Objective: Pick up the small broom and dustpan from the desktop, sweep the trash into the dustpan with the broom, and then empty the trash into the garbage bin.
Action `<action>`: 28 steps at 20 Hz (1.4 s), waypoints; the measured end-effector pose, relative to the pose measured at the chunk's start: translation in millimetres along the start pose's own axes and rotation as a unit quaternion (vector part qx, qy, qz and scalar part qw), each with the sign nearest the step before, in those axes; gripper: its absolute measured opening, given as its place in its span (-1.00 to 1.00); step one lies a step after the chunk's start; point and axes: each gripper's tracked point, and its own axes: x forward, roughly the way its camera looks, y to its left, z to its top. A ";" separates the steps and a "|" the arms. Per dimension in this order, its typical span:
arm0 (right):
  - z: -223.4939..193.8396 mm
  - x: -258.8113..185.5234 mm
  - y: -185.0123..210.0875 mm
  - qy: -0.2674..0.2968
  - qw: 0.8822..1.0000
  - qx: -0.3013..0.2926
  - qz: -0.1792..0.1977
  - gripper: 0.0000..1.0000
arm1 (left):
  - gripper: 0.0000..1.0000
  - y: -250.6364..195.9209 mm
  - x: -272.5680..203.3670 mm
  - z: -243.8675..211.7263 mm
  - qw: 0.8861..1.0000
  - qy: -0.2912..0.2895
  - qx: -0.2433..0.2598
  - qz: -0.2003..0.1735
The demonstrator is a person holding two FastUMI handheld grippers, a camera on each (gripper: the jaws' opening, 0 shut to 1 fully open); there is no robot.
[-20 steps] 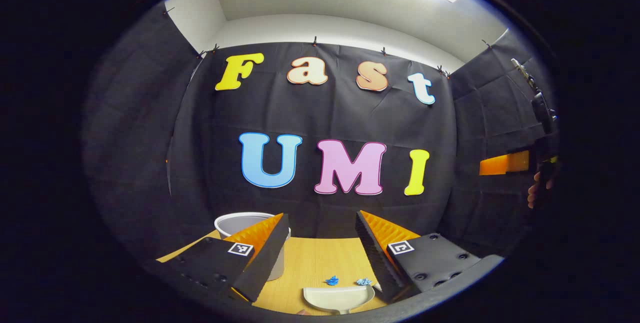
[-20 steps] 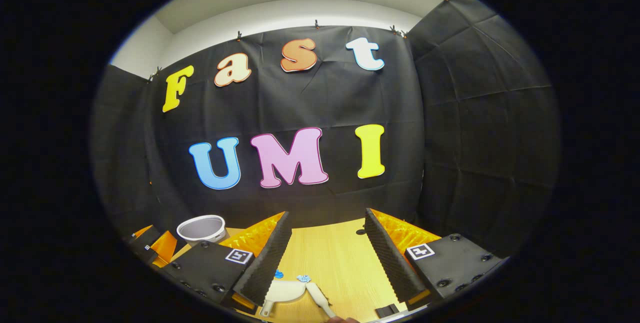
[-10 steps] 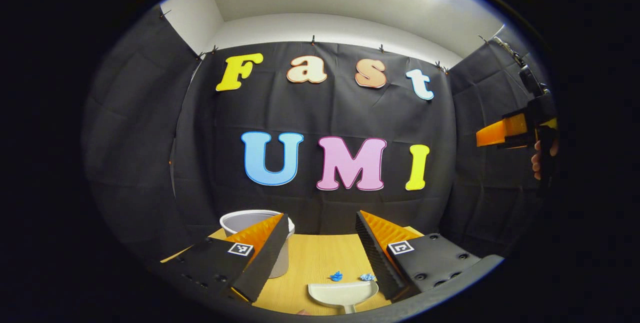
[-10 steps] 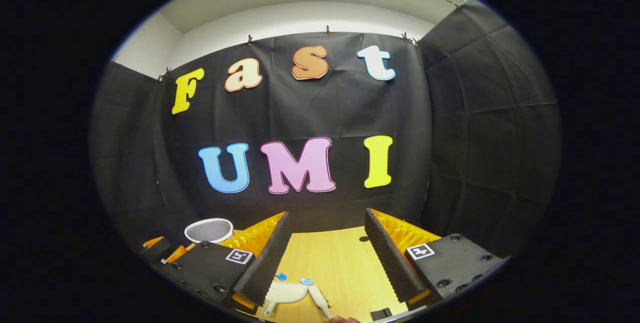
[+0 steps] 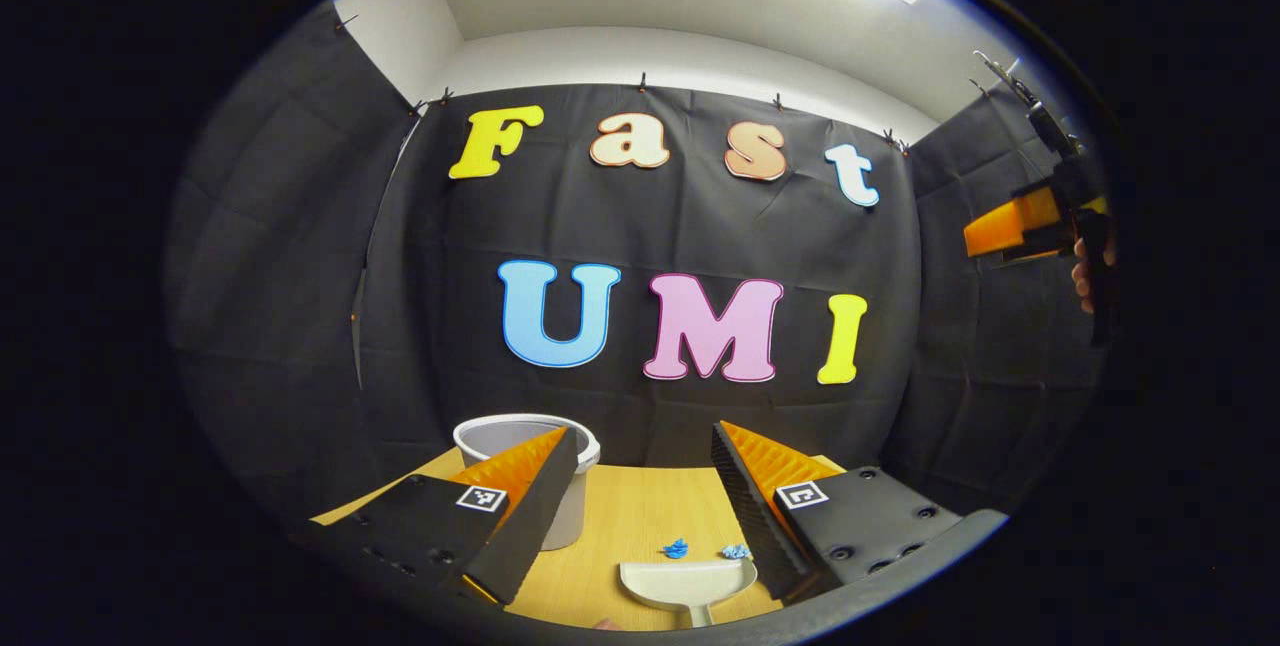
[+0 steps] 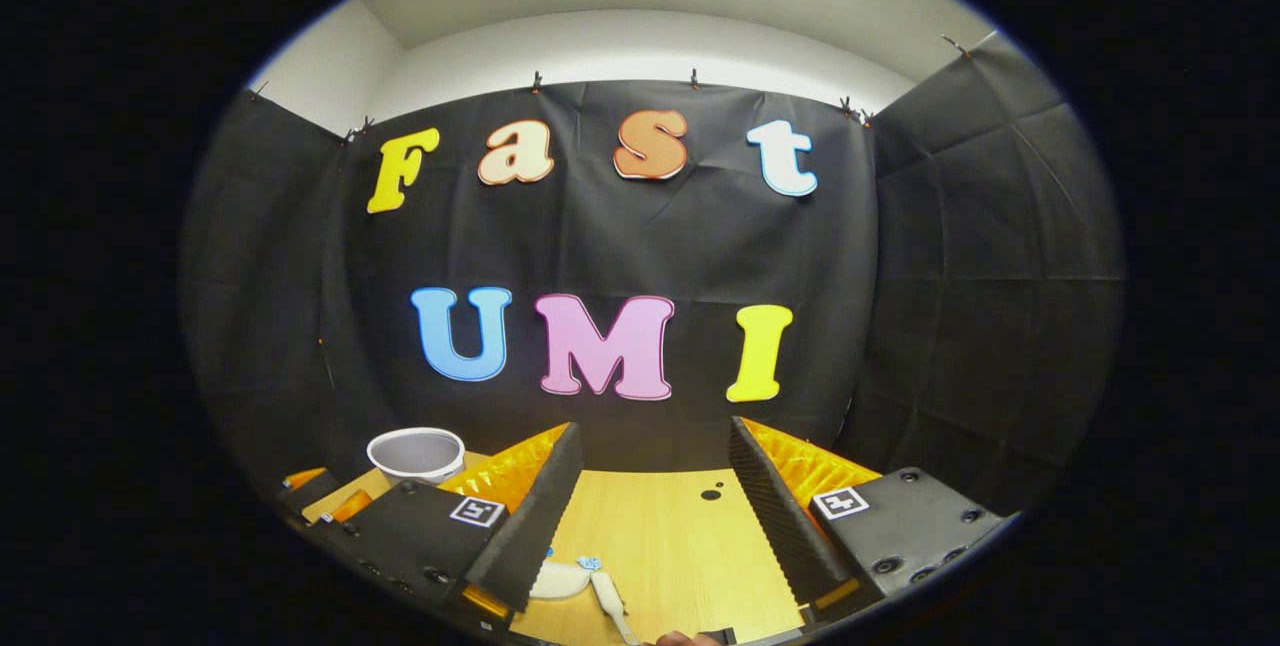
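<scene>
Both grippers hover high with fingers spread and empty, left gripper (image 5: 640, 501) lined up over the dustpan (image 5: 688, 581) (broom (image 6: 610, 598) apparently beside it), bin (image 5: 527, 438) waiting on the worktop (image 6: 660, 536).

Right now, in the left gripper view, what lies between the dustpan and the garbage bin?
Bare desktop. Nothing sits between the dustpan and the garbage bin in the left gripper view; the blue trash bits lie just beyond the dustpan's front edge.
</scene>
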 end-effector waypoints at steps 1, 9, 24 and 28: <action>4.9 -4.7 0.8 -0.001 1.000 0.009 0.004 0.90 | 0.60 0.6 -1.2 -2.0 1.000 0.000 -0.003 0.000; -54.3 -19.2 -28.7 0.020 0.998 -0.054 -0.013 0.94 | 0.60 -0.5 -8.2 -1.8 1.000 -0.005 0.007 -0.008; -134.8 -10.7 8.6 0.071 0.997 -0.009 0.005 0.95 | 0.60 -21.3 -4.2 -15.6 0.999 0.018 0.021 -0.040; -171.9 4.3 19.8 0.099 0.995 -0.018 0.020 0.95 | 0.60 -40.6 -1.8 -40.5 0.996 0.055 0.010 -0.067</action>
